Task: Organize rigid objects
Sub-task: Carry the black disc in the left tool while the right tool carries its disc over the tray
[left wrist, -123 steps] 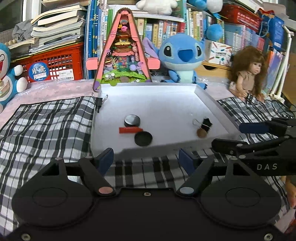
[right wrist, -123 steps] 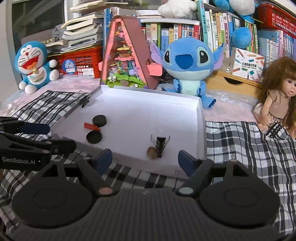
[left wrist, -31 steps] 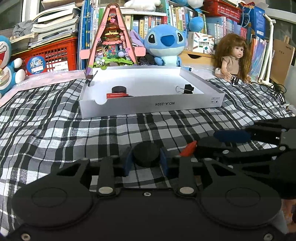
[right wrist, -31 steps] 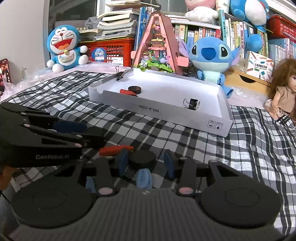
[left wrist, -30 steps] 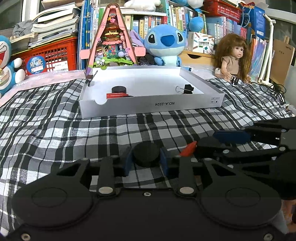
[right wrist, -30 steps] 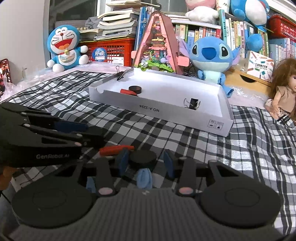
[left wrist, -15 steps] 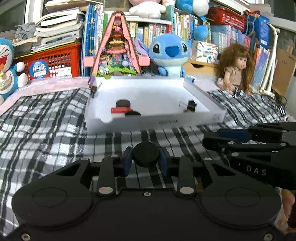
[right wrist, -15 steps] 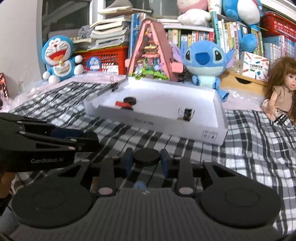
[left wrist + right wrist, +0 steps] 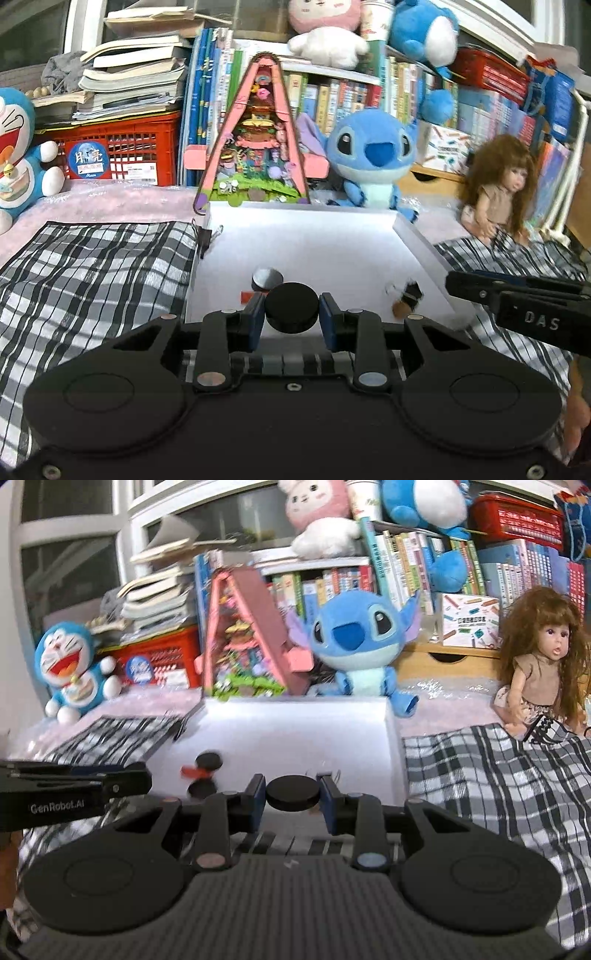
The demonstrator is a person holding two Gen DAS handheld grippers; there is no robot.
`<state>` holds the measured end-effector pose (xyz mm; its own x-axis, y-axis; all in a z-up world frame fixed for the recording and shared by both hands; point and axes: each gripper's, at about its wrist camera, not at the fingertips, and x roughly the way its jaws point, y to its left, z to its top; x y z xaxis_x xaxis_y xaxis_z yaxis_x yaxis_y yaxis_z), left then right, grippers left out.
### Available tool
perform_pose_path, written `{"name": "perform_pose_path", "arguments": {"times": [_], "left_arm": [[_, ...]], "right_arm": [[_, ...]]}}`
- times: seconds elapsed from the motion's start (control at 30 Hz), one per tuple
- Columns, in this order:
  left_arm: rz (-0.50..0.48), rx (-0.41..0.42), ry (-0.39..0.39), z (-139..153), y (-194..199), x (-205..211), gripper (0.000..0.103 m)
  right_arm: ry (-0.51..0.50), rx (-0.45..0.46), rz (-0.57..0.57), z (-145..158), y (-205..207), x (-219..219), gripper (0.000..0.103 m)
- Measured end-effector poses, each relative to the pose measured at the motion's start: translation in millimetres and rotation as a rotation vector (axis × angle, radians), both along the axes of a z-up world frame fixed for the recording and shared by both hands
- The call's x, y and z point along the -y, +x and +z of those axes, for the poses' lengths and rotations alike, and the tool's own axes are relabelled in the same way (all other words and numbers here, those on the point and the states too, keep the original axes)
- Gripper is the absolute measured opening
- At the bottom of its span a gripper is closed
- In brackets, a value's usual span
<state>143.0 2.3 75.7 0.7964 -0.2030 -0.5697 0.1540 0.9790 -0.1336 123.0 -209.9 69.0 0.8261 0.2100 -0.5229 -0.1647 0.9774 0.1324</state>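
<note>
My left gripper (image 9: 291, 314) is shut on a black disc (image 9: 291, 304), held just above the near edge of the white tray (image 9: 417, 240). Lying in the tray are another black disc (image 9: 266, 277), a red piece (image 9: 248, 295) and a binder clip (image 9: 410, 291) beside a brown disc (image 9: 399, 306). My right gripper (image 9: 293, 795) is shut on a second black disc (image 9: 293, 790), also at the near edge of the tray (image 9: 393, 738). In the right wrist view, the black disc (image 9: 208, 760) and red piece (image 9: 190, 771) lie in the tray, and the left gripper's fingers (image 9: 110, 781) reach in from the left.
A black-and-white plaid cloth (image 9: 92, 266) covers the surface around the tray. Behind the tray stand a pink triangular toy house (image 9: 258, 147), a blue plush (image 9: 369, 155), a doll (image 9: 495, 192), a red crate (image 9: 125, 147) and shelves of books. A black clip (image 9: 205, 236) sits on the tray's left rim.
Both grippers rose off the plaid cloth and moved forward to the tray's near edge, each carrying a black disc. The right jaws closed onto their disc. The red piece on the cloth left view.
</note>
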Motion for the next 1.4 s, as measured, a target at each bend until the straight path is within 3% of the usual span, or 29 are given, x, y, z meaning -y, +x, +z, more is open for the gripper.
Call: {"name": "perform_pose_path", "arguments": {"times": [0.27,0.63,1.07,1.4], "left_arm": [[0.039,-0.039,0.019,-2.2,46.3,5.2,0.030],[0.069,-0.148,0.002,-9.9,104.2,-2.4,0.030],[0.073,-0.248,-0.006,-34.8,140.4,-8.5,0.030],[0.060,-0.258,0.010,-40.9,152.8,3.1,0.030]], "right_arm": [[0.014,-0.036,-0.031,-0.5,33.4,-1.0,0.037],[0.070,-0.160,-0.057,-5.6,84.7,2.6,0.037],[0.109,-0.317,-0.070,-26.1,131.6,4.8,0.037],[0.062,-0.339,-0.071,-34.7,144.7,-1.6,0.037]]}}
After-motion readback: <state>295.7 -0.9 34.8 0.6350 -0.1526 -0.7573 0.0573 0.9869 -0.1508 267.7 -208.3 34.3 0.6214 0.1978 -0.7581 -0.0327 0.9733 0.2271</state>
